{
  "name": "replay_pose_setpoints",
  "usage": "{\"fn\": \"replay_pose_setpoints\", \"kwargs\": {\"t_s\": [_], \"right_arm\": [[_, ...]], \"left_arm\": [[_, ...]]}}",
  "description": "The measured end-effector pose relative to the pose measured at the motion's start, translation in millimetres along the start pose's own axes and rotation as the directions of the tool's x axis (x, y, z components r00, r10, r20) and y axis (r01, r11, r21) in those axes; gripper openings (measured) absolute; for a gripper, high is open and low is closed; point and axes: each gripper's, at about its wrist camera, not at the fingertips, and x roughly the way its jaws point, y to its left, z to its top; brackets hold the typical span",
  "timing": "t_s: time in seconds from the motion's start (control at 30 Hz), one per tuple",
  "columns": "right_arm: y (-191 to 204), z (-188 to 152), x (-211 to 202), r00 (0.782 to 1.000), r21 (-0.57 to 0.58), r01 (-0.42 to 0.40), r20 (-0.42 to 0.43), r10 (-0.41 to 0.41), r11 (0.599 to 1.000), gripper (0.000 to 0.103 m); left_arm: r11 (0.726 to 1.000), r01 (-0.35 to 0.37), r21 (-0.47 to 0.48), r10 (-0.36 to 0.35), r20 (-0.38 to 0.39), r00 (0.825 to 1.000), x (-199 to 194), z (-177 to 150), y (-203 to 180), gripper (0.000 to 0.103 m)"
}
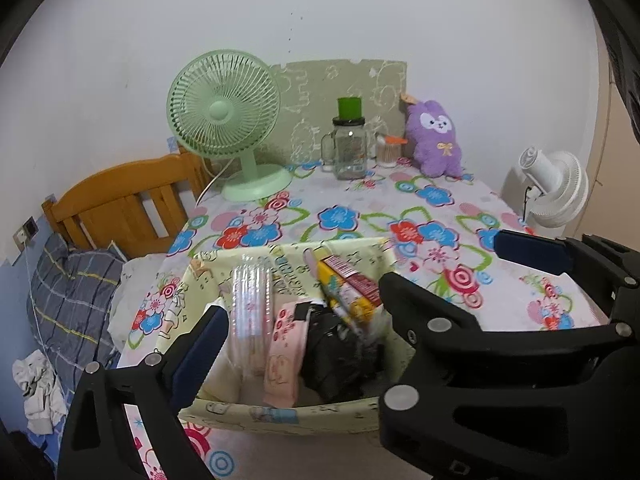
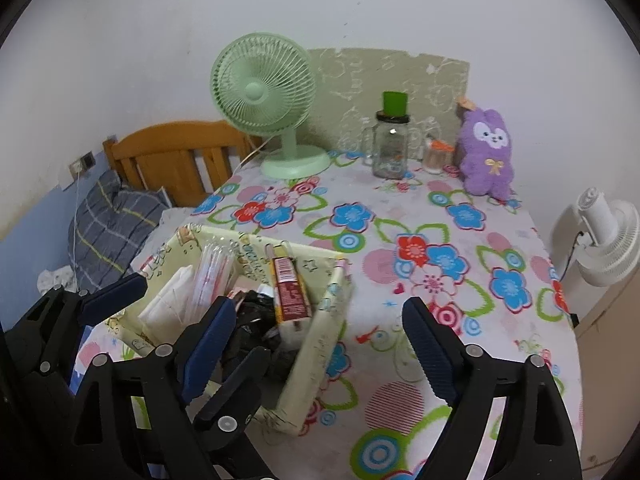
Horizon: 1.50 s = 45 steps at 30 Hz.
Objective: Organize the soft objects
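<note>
- Plush toy [image 1: 435, 140], purple with a white face and a small gold bow, sits upright at the far right corner of the table [image 1: 400, 200], against the wall and a patterned board [image 1: 340, 92].
- Just left of the toy stands a small orange-lidded container [image 1: 389, 152], then a glass jar [image 1: 349, 148] with a handle and a green cap.
- Farther left on the same far edge, a green desk fan [image 1: 226, 120] stands on its round base.
- Near the front edge, a pale yellow fabric bin [image 2: 320, 344] rests on the flowered tablecloth; it holds a stack of clear plastic lids [image 1: 252, 304], a pink packet [image 1: 286, 352], a red and yellow box [image 2: 290, 292] and something black and crumpled [image 1: 340, 356].
- Left gripper [image 1: 304, 316] hangs over the bin with its blue-padded fingers spread wide, one at the bin's left wall and one past its right side, gripping nothing.
- Right gripper [image 2: 320, 348] hovers beside it, fingers likewise parted and empty, one above the bin's contents and the other over bare tablecloth to the right.
- Toy and bin lie well apart, at opposite ends of the table.
- Beyond the left side, a wooden headboard [image 1: 128, 204] and a grey plaid pillow [image 1: 72, 296] show; a white fan [image 1: 556, 188] stands off the right edge.
</note>
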Motion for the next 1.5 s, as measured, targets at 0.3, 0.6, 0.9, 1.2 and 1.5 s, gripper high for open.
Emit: {"fn": "replay_pose_setpoints", "kwargs": {"t_s": [0.3,0.6,0.9,1.2,1.5], "right_arm": [[-25,-2,-42,0.996,0.039,0.032,0.079,-0.035,0.999,0.095],[-51,-8,-88,0.983,0.093,0.067,0.164,-0.082,0.993,0.098],[-76,-22,-132,0.957,0.17,0.135,0.233,-0.173,0.976,0.102],[-92,-36,-162,0.931,0.225,0.19,0.266,-0.248,0.956,0.103],[-94,-43,-176,0.921,0.25,0.197,0.284,-0.266,0.948,0.103]], "left_arm": [[1.0,0.011,0.004,-0.012,0.062,0.998,-28,10,-20,0.102],[1.0,-0.007,0.02,0.005,0.129,0.992,-58,16,-43,0.103],[1.0,-0.008,0.027,0.003,0.177,0.984,-83,16,-61,0.103],[1.0,0.011,0.015,-0.014,0.222,0.975,-103,18,-62,0.103],[1.0,0.017,0.008,-0.018,0.244,0.97,-114,17,-60,0.103]]}}
